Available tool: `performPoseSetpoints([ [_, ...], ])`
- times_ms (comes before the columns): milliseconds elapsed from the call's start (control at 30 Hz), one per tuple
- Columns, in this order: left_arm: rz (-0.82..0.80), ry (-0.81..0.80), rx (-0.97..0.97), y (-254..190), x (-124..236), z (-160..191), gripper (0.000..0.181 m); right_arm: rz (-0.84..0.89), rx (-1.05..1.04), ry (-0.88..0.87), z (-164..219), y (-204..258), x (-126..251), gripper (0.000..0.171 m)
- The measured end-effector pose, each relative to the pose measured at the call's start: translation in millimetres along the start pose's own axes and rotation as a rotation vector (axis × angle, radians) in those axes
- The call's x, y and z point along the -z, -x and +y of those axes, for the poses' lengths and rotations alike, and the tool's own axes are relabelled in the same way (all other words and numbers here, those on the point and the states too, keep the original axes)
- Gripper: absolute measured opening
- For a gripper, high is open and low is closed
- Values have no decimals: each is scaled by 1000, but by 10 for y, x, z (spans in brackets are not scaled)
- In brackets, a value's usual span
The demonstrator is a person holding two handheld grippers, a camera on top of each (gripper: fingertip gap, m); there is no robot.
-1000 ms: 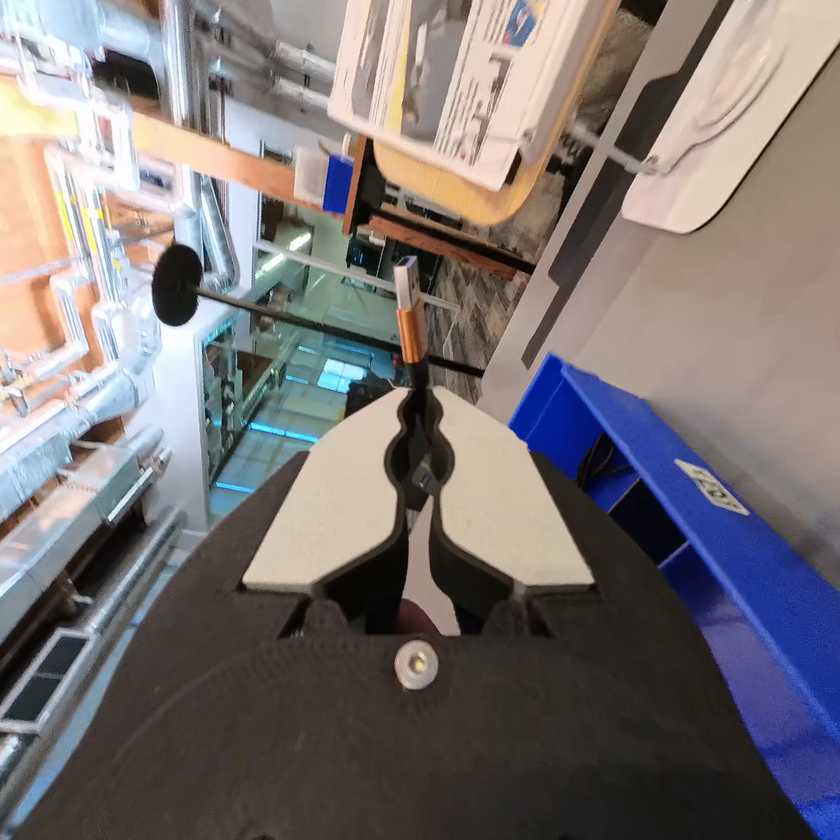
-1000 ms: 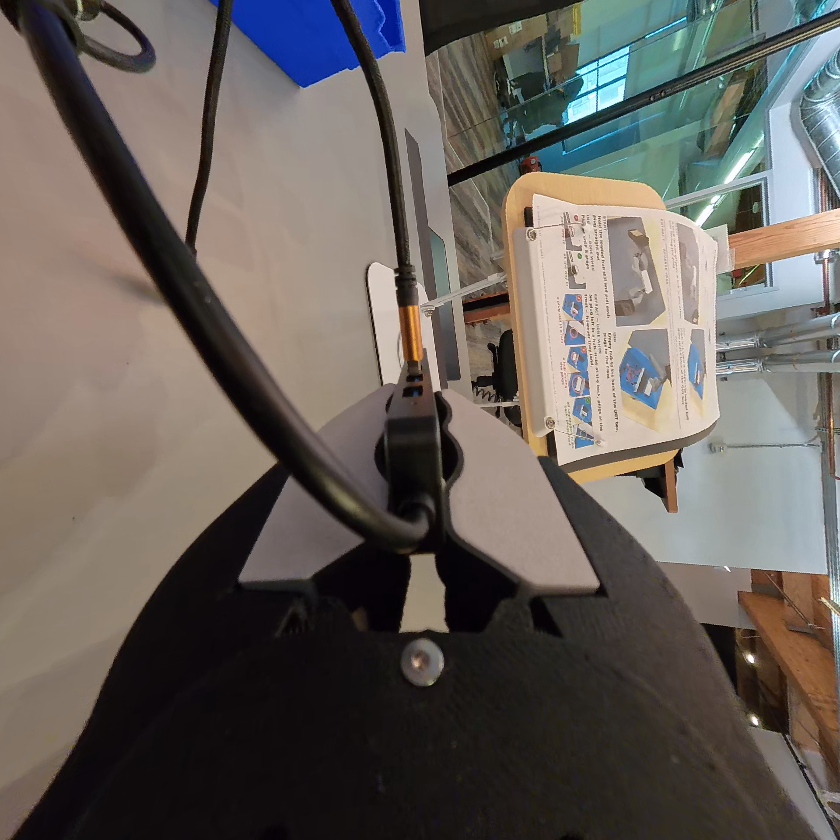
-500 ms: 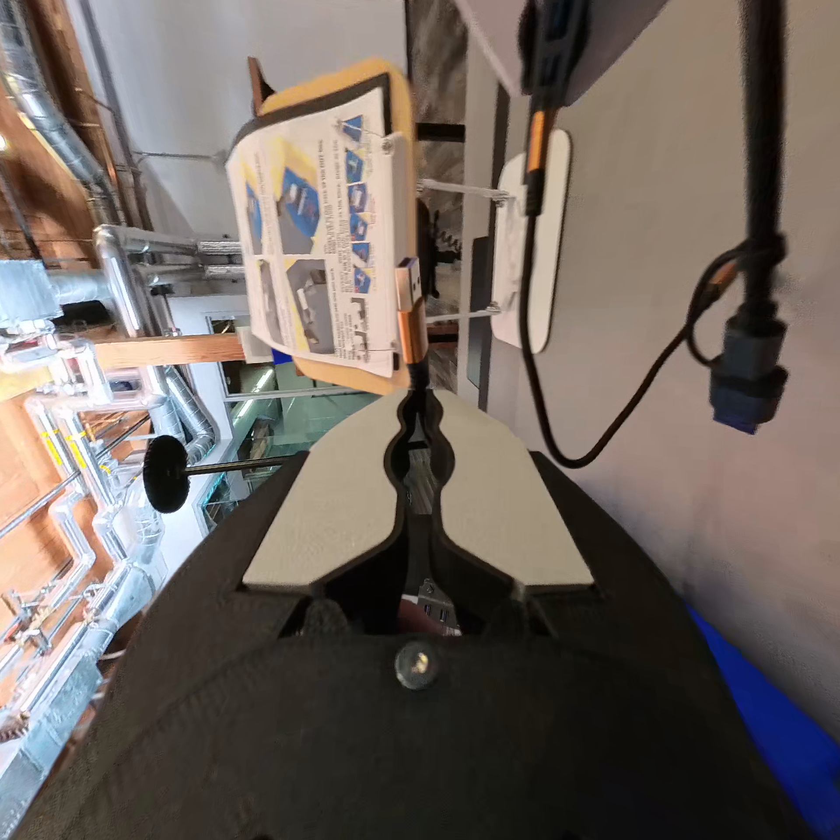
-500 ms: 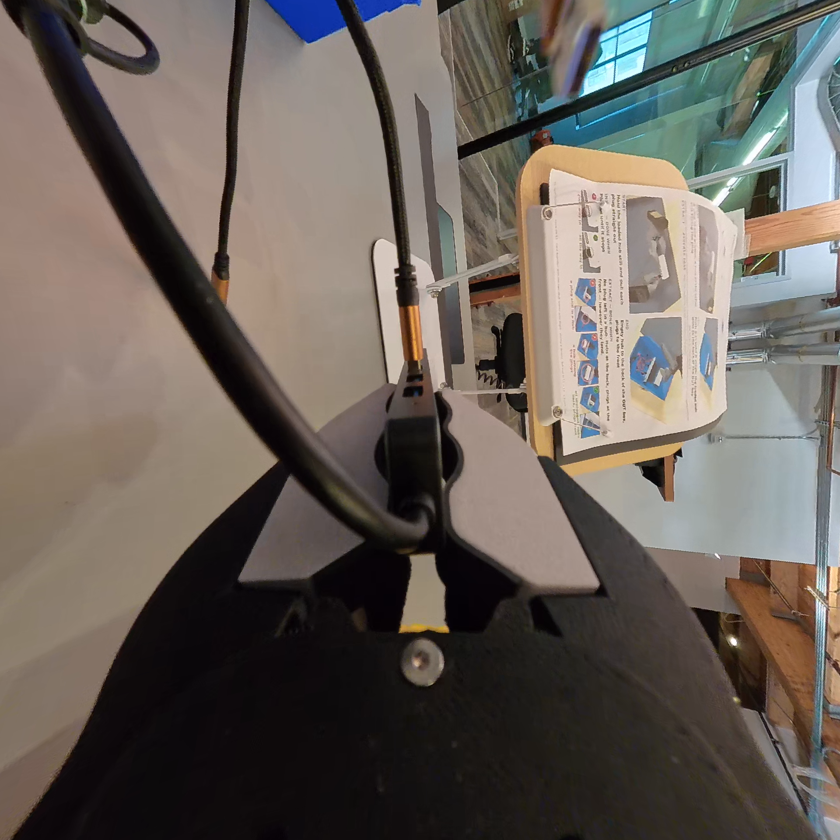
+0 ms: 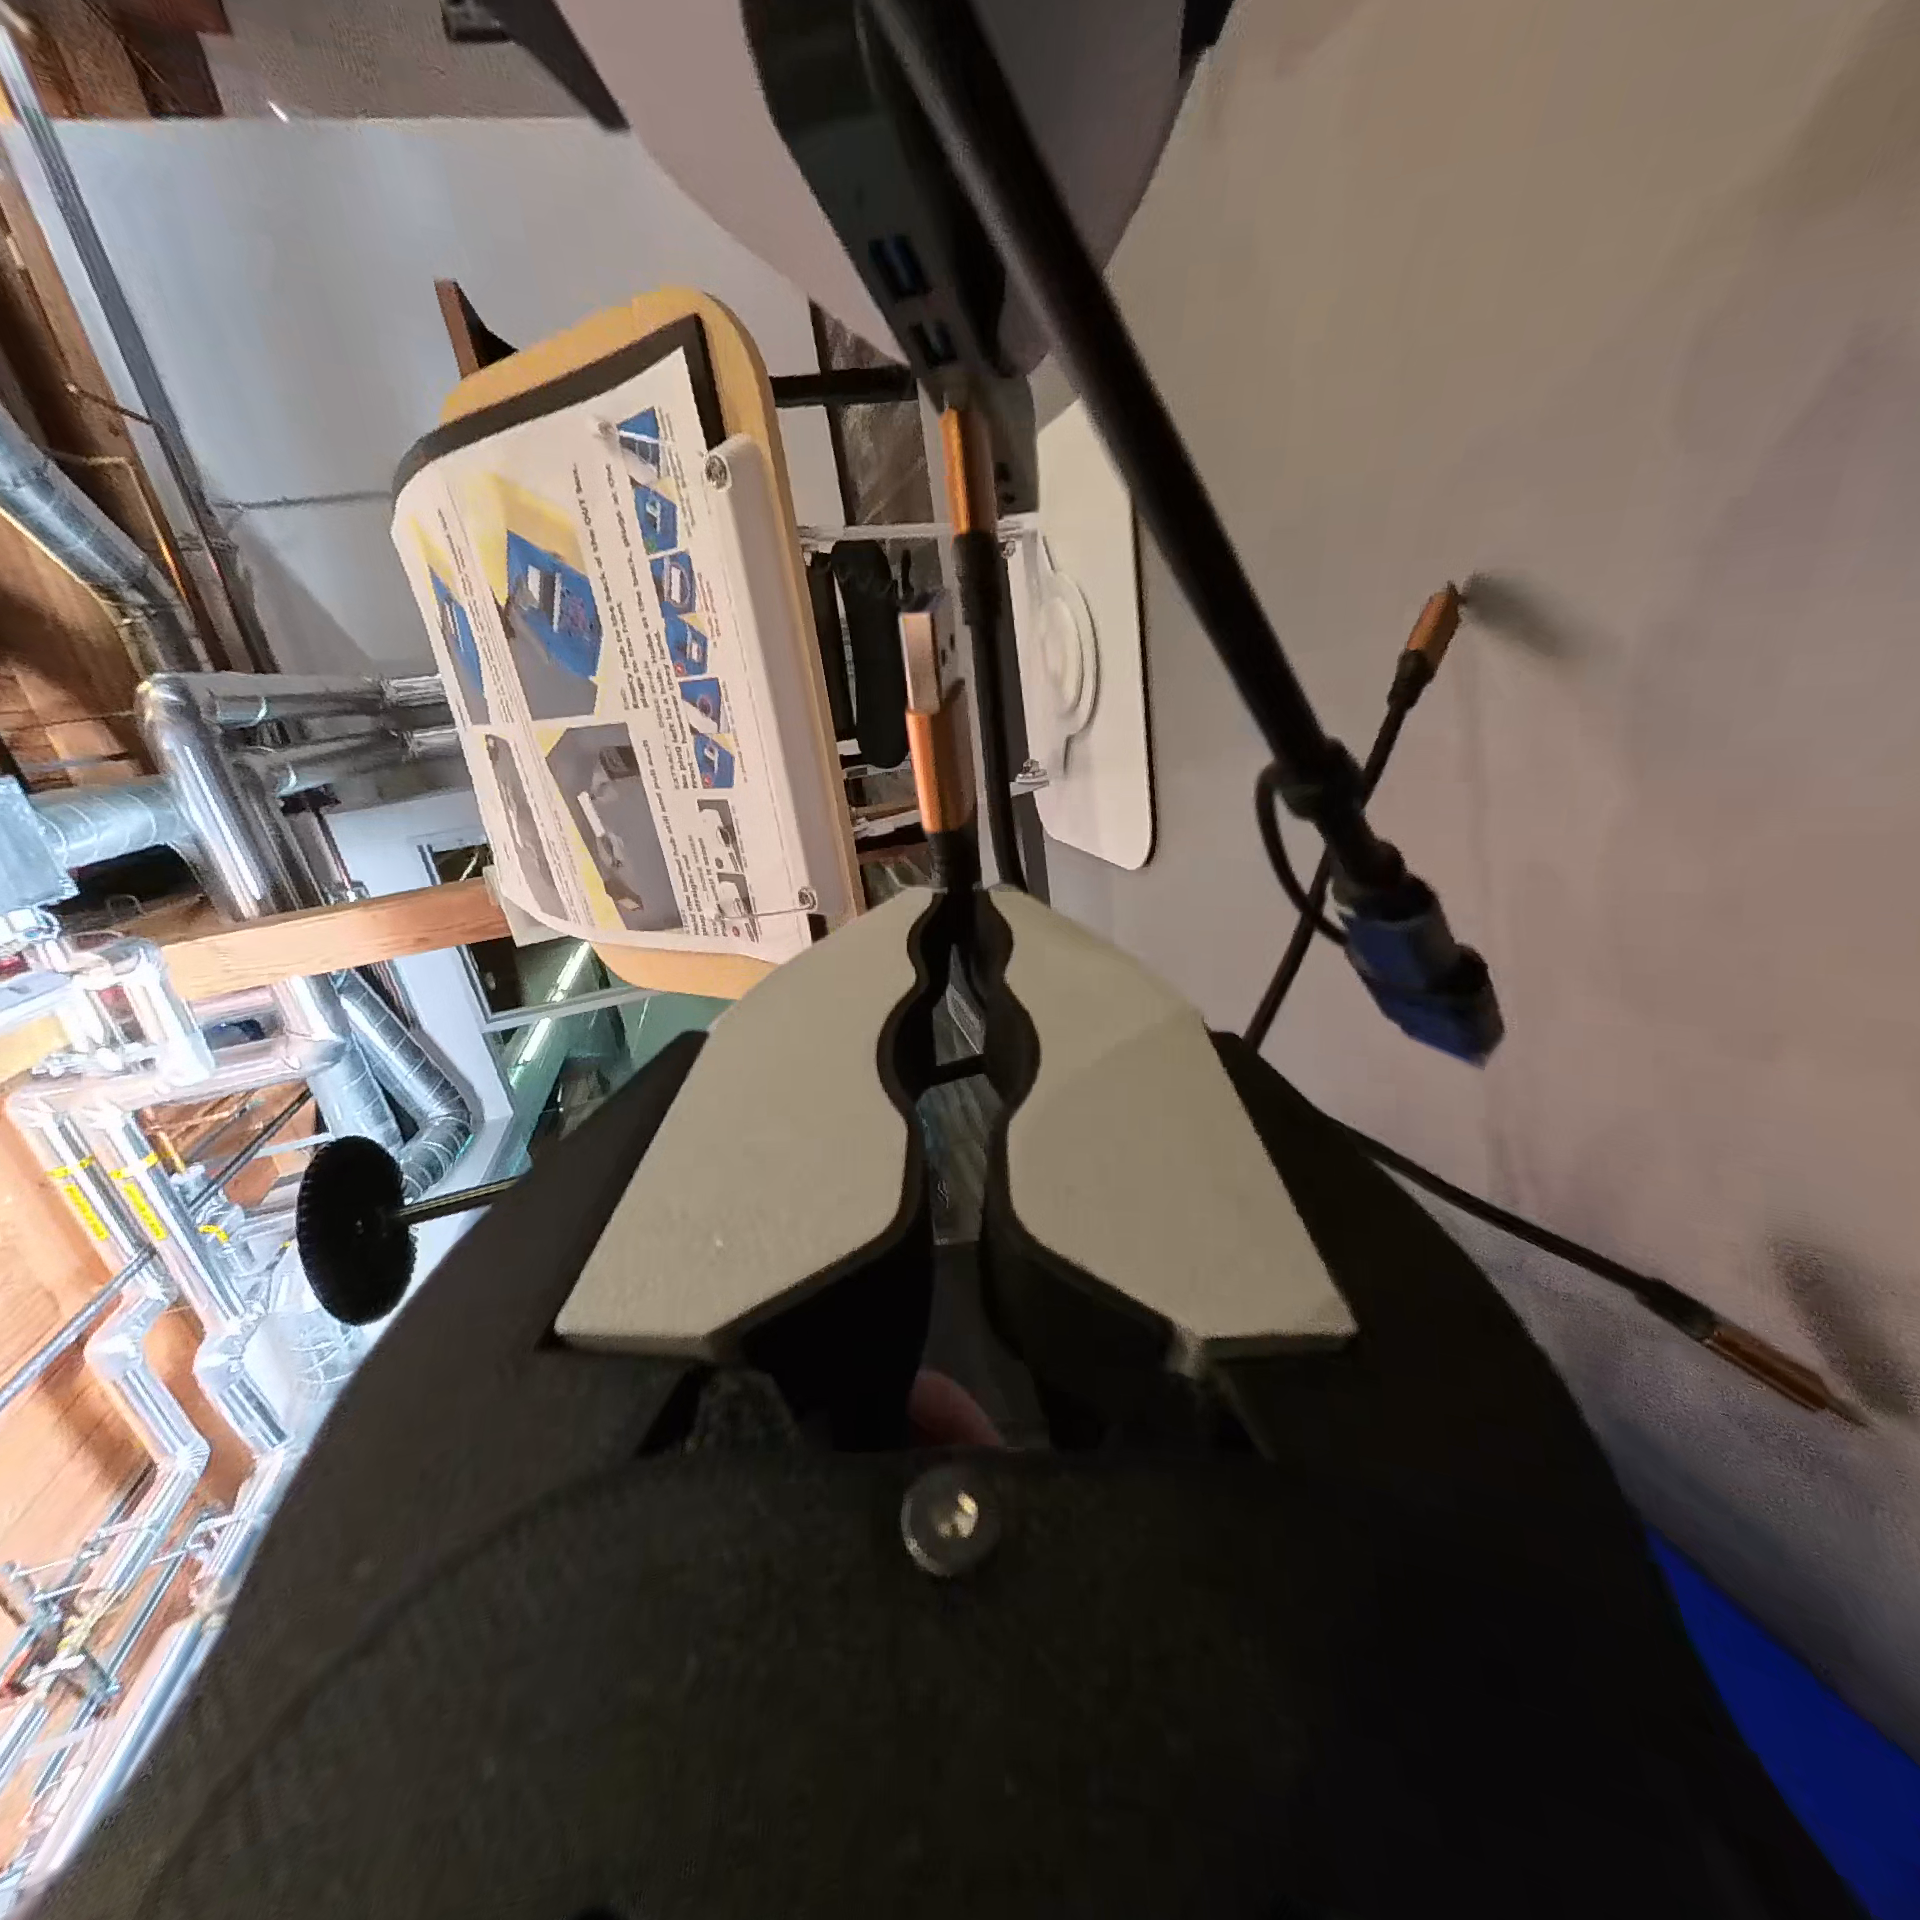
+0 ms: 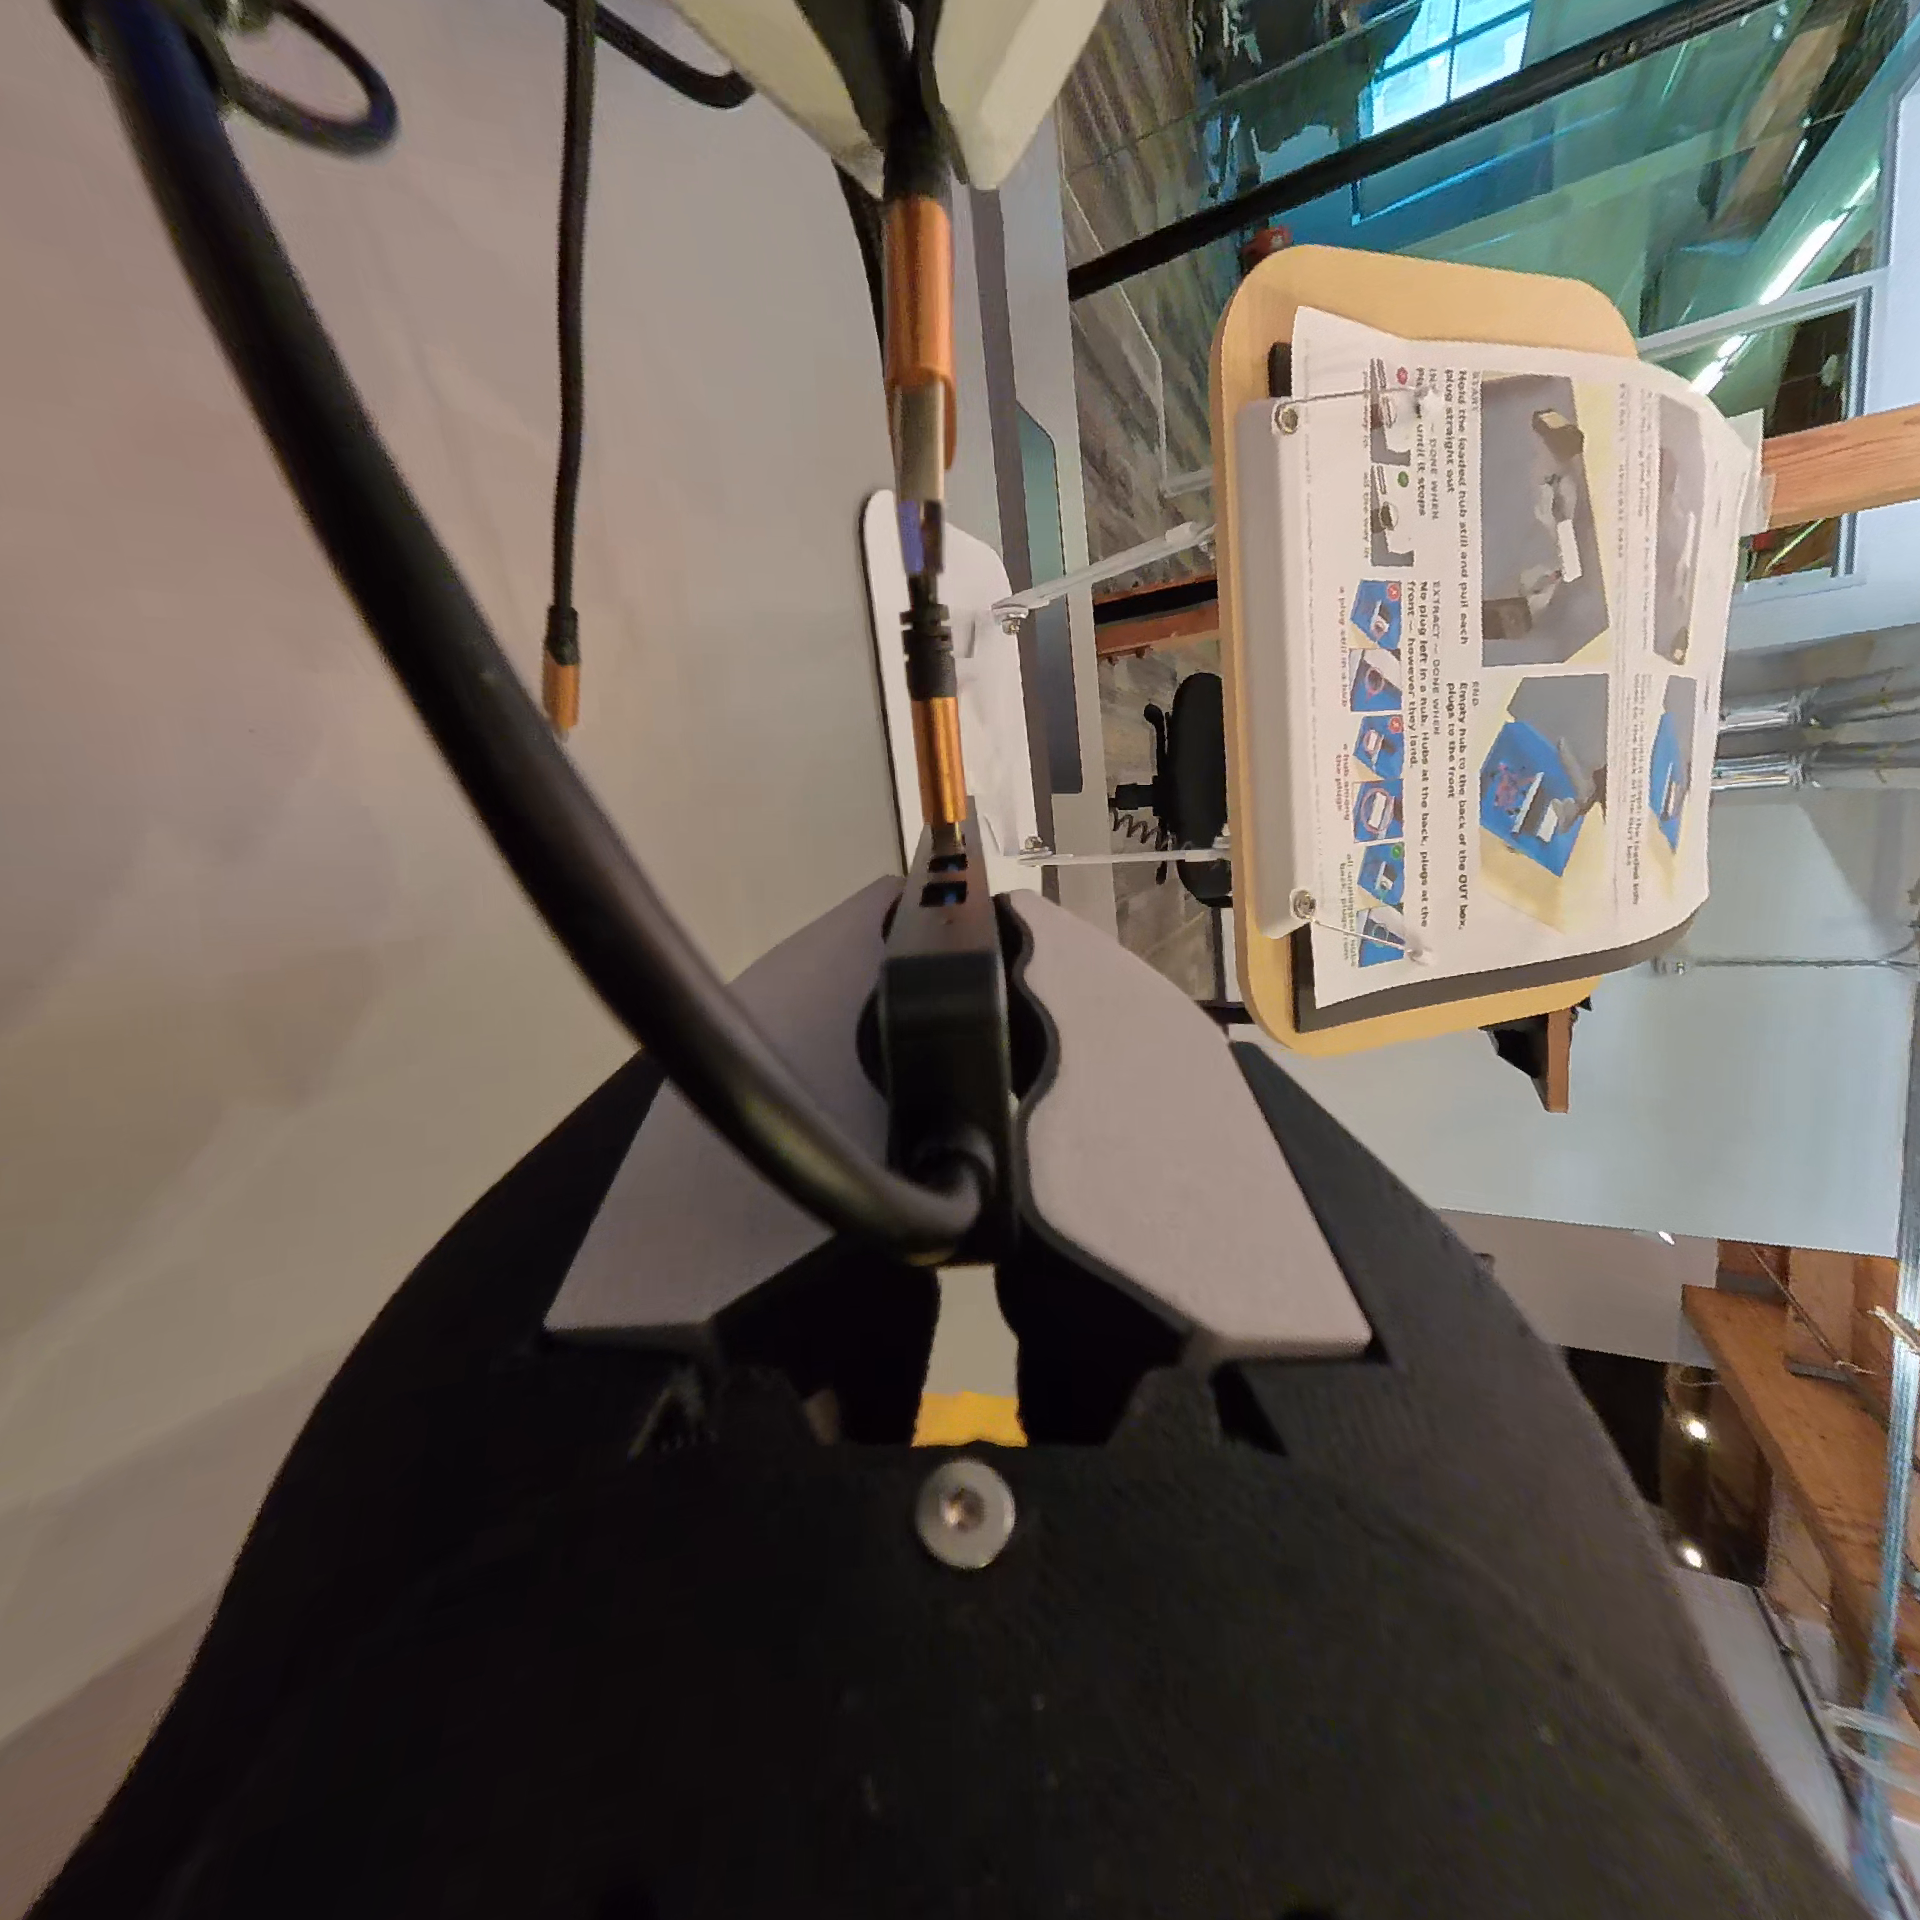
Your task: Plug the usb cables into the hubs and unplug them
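Observation:
My left gripper [image 5: 961,904] is shut on a black USB cable just behind its orange-sleeved plug [image 5: 935,717], which sticks out ahead, free in the air. My right gripper [image 6: 945,894] is shut on a black hub [image 6: 940,997]. One orange-sleeved plug [image 6: 940,758] sits in the hub's front. In the left wrist view the hub [image 5: 914,260] hangs at the top with blue ports showing and that plug [image 5: 961,468] in it. In the right wrist view the left gripper's plug [image 6: 916,416] points down toward the hub, a short gap away.
The hub's thick black lead [image 6: 416,623] loops left to a blue connector [image 5: 1423,966]. Loose orange plugs [image 5: 1429,634] [image 5: 1766,1371] [image 6: 561,686] lie on the grey table. A blue bin [image 5: 1818,1714] is at lower right. An instruction board on a stand [image 6: 1455,644] is beyond. The tips of one gripper are about 10 cm away from the tips of the other.
My left gripper has swung away from the blue bin toward the hub, carrying its plug. In the right wrist view that plug has come in from the top, close to the hub. The right gripper held still.

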State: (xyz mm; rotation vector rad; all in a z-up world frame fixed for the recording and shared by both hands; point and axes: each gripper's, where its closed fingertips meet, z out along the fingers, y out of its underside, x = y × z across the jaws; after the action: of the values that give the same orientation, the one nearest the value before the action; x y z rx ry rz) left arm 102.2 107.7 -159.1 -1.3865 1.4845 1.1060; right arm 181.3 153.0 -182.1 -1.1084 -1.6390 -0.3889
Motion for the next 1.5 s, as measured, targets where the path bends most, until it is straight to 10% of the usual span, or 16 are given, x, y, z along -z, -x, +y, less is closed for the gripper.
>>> performPoseSetpoints([
  [367, -25, 70, 107, 382, -36, 656, 4, 21, -52, -65, -66, -90, 79, 12],
  [1500, 52, 98, -68, -64, -423, 105, 3, -11, 24, -105, -285, 46, 105, 12],
])
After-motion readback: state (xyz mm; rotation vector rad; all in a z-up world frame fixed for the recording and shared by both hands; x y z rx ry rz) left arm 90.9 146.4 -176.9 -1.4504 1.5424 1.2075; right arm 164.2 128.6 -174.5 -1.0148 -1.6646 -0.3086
